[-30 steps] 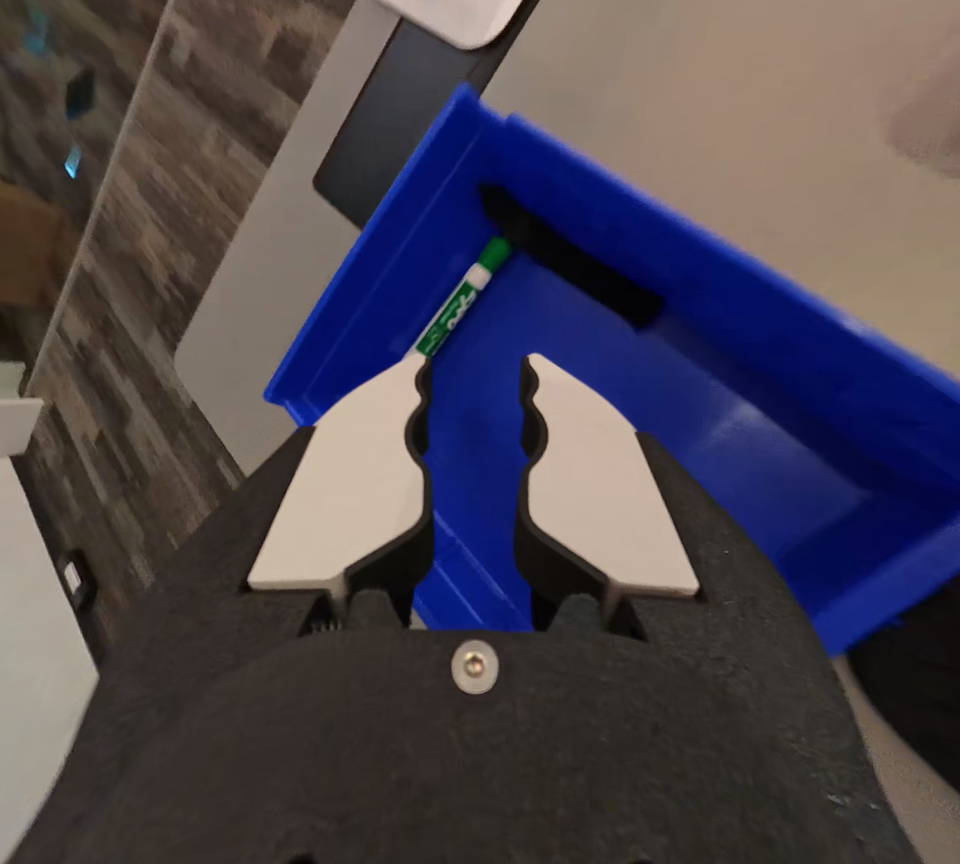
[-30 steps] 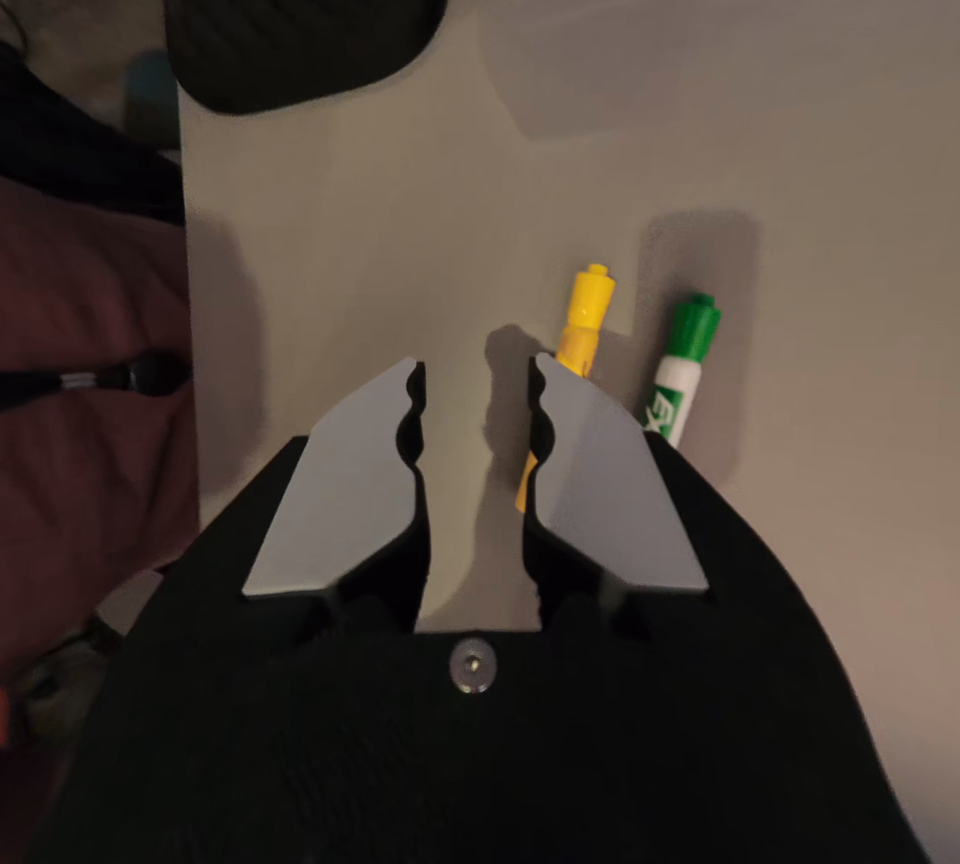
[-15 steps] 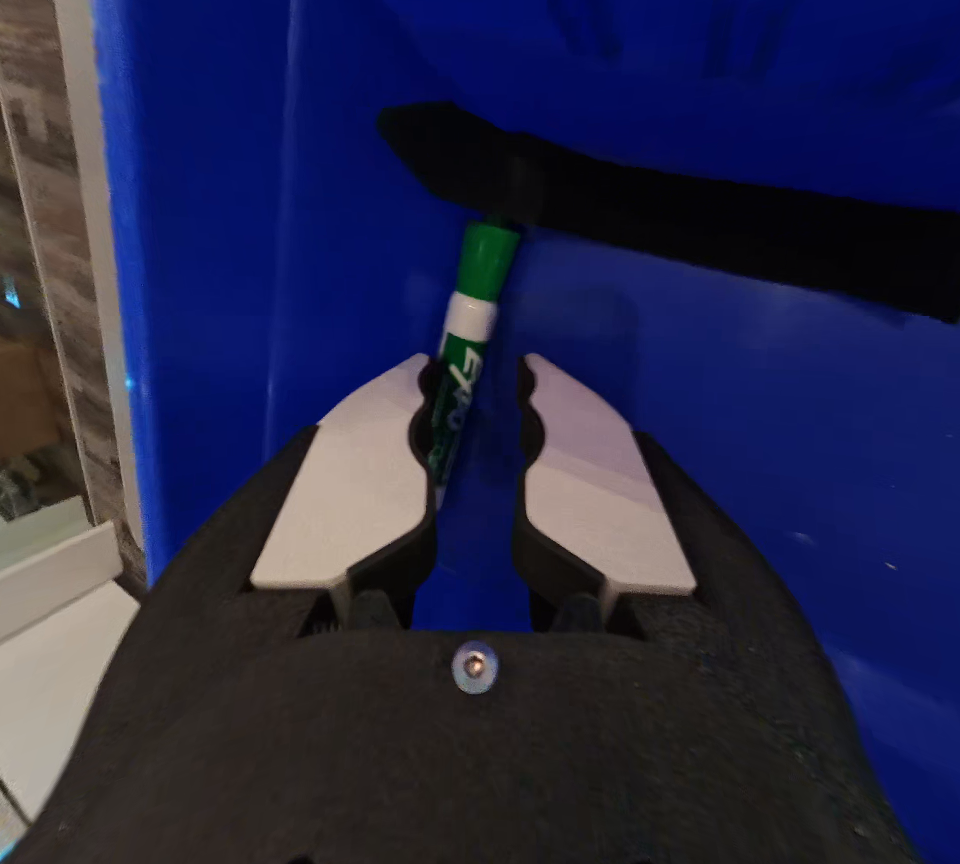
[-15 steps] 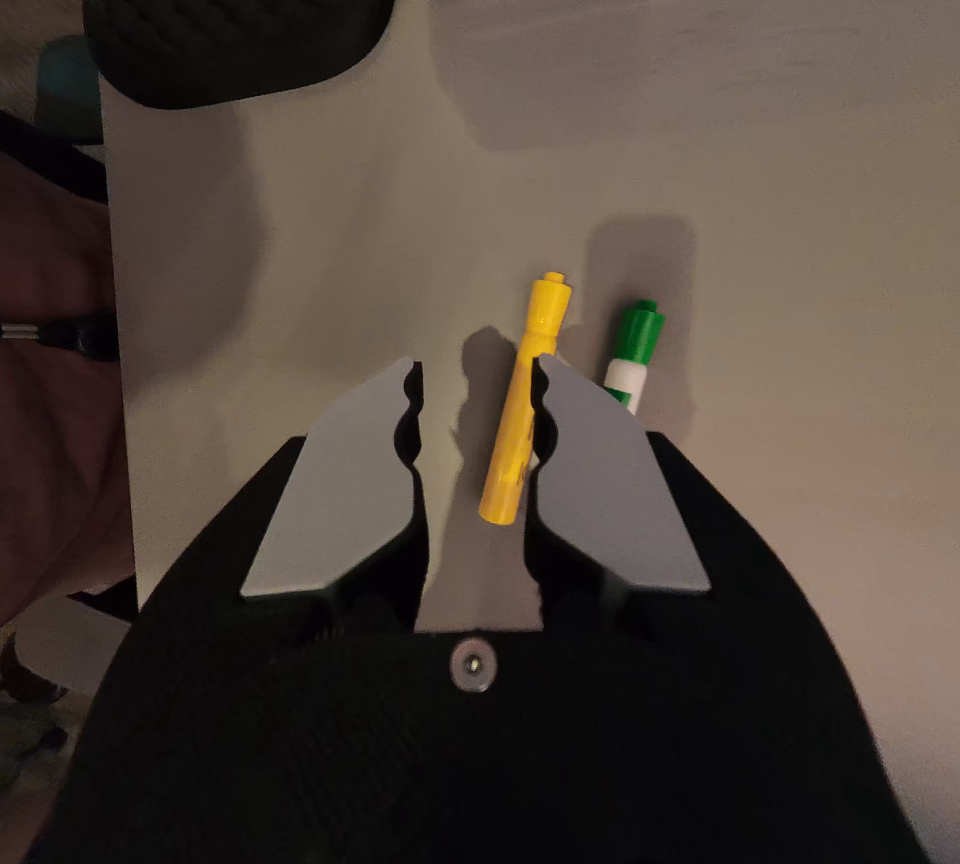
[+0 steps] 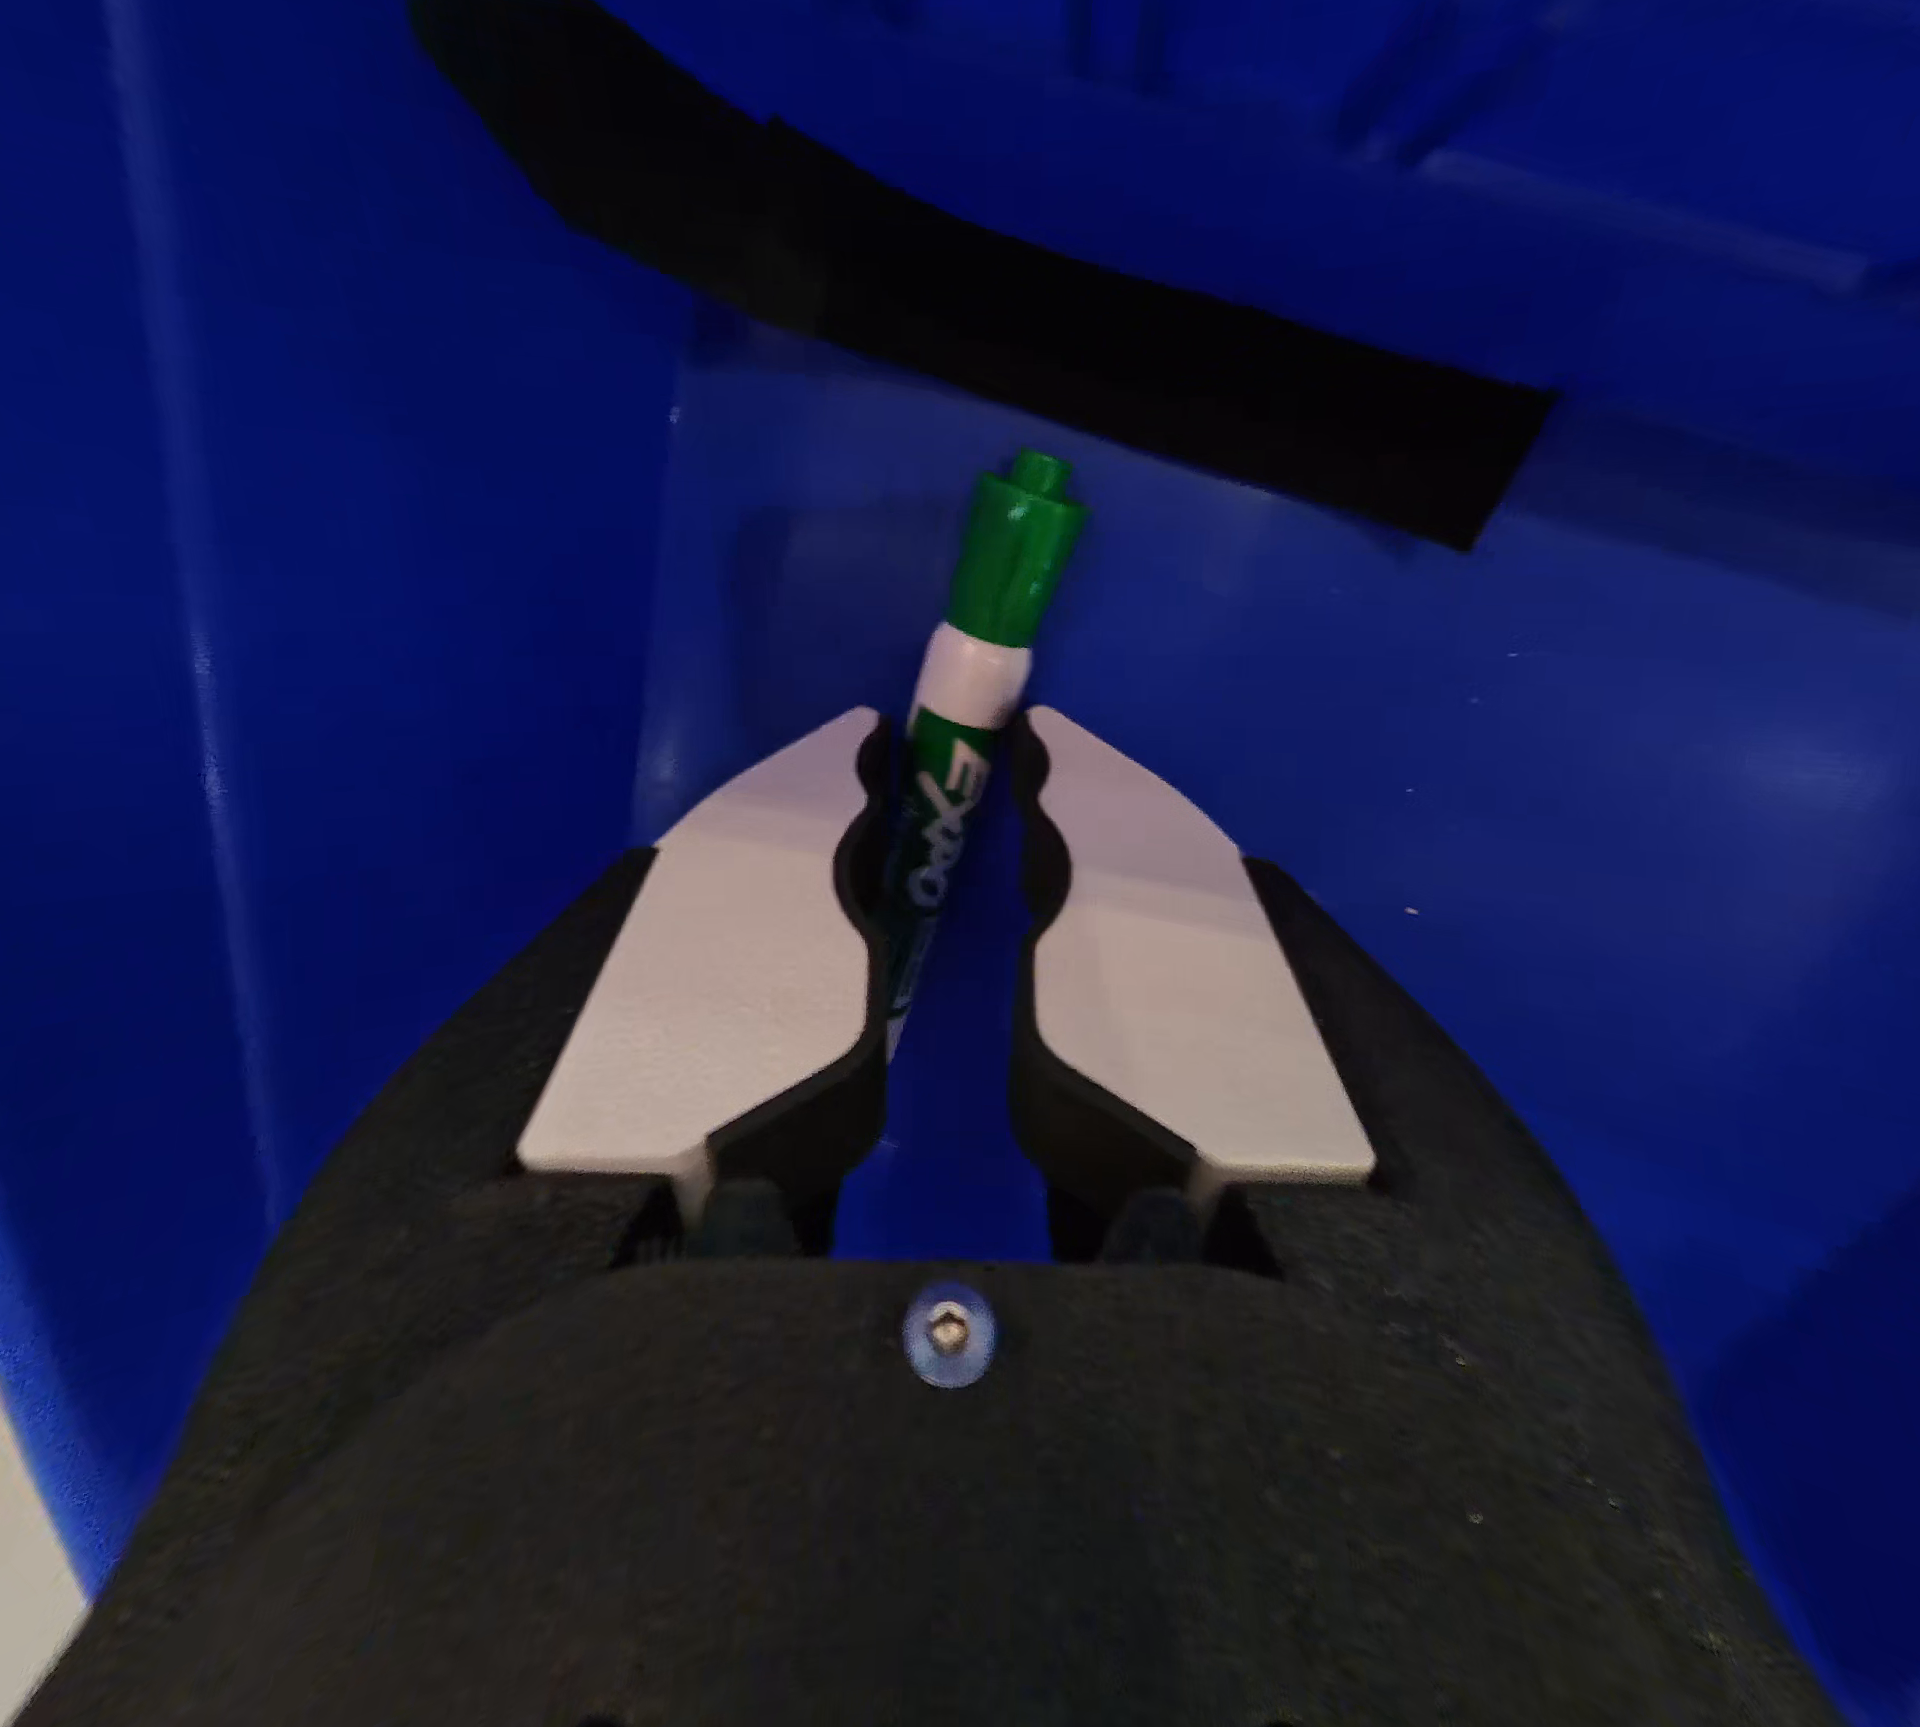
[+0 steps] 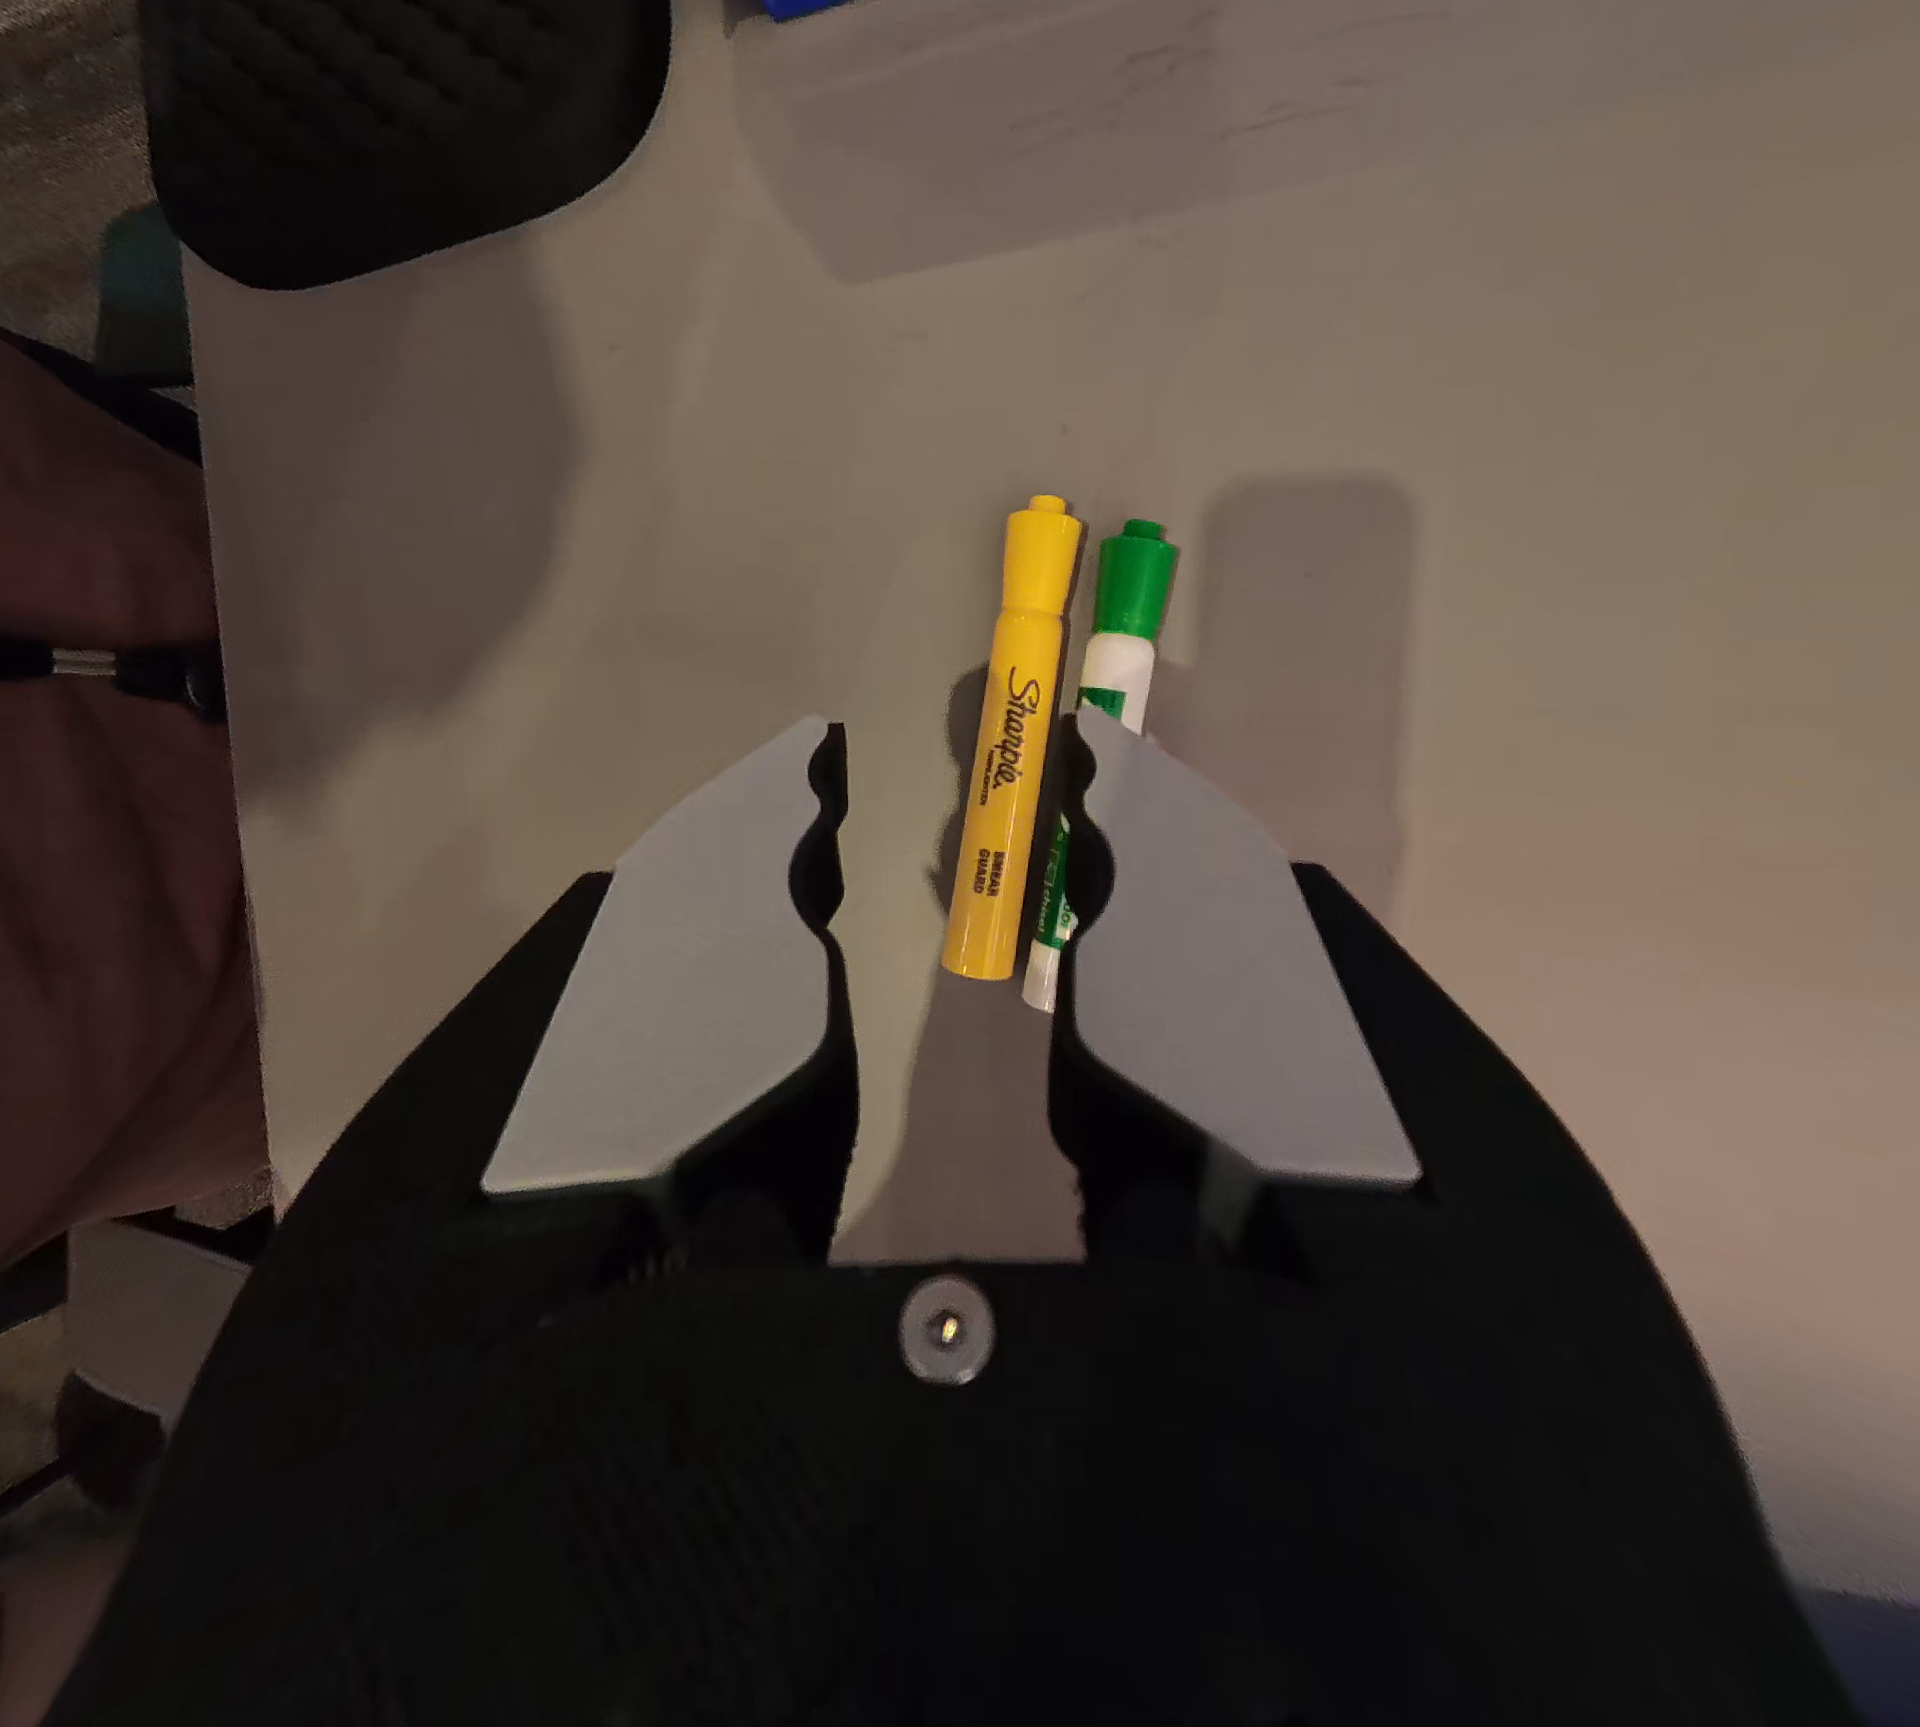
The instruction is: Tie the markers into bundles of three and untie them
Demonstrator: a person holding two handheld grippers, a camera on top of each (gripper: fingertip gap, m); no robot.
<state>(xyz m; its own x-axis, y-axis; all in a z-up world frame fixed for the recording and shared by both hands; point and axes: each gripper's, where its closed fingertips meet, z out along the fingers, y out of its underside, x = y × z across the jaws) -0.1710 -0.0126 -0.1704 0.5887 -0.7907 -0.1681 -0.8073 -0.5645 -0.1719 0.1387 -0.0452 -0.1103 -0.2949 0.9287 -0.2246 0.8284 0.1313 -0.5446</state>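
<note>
the left gripper (image 5: 951, 721) sits deep in the blue bin (image 5: 312, 534), jaws narrowed around a green marker (image 5: 982, 638), lifted off the wall it leaned on half a second ago; firm contact i cannot tell. the right gripper (image 6: 951, 732), jaws apart, has nudged the yellow marker (image 6: 1013, 742) against the second green marker (image 6: 1127, 628) on the table (image 6: 1455, 327), likely gathering a bundle.

The left gripper (image 5: 951, 721) is showing a rough black body, two pale grey angular fingers (image 5: 727, 929) with wavy black inner edges, and one silver screw (image 5: 949, 1336) at its centre. The right gripper (image 6: 956, 737) is wearing the same black shell, grey-blue fingers (image 6: 686, 960) and a matching screw (image 6: 947, 1330).
</note>
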